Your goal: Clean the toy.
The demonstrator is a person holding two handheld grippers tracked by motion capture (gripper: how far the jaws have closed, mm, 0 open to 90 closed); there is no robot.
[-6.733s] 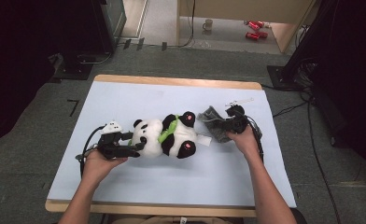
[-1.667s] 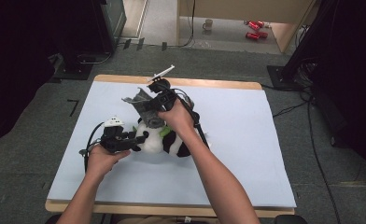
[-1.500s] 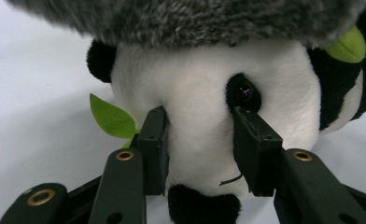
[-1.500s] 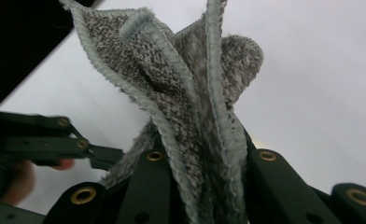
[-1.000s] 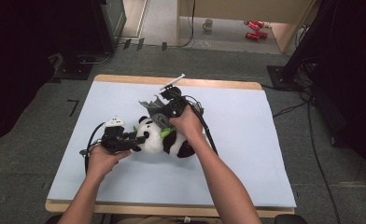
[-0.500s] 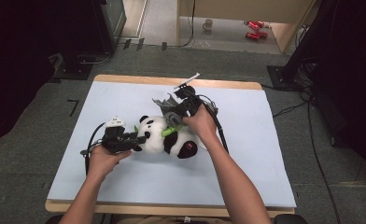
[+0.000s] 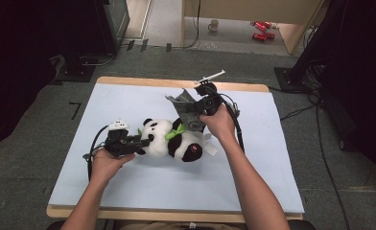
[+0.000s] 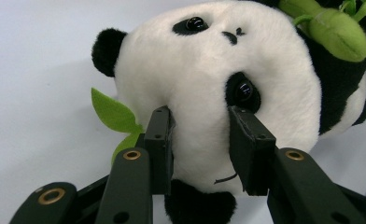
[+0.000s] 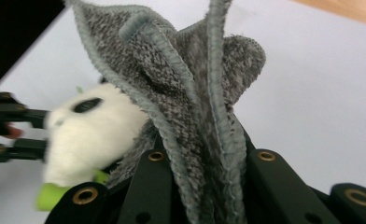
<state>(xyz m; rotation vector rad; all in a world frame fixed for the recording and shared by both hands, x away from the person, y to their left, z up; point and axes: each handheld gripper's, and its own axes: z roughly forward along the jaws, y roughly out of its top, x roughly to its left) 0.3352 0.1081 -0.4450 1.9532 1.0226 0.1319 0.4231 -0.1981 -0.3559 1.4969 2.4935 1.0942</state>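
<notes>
Left gripper (image 7: 137,142), nearest the table's (image 7: 128,201) front left, is clamped on the head of the toy panda (image 7: 174,143), which lies on its side mid-table; in the left gripper view the jaws press into the white plush beside one eye, and the lower head is cut off behind them. Beyond it, the right gripper (image 7: 194,106) is pinched shut on a bunched grey cloth (image 9: 190,93) raised over the panda's body. In the right gripper view the cloth hides the jaw tips, and the panda behind is blurred.
</notes>
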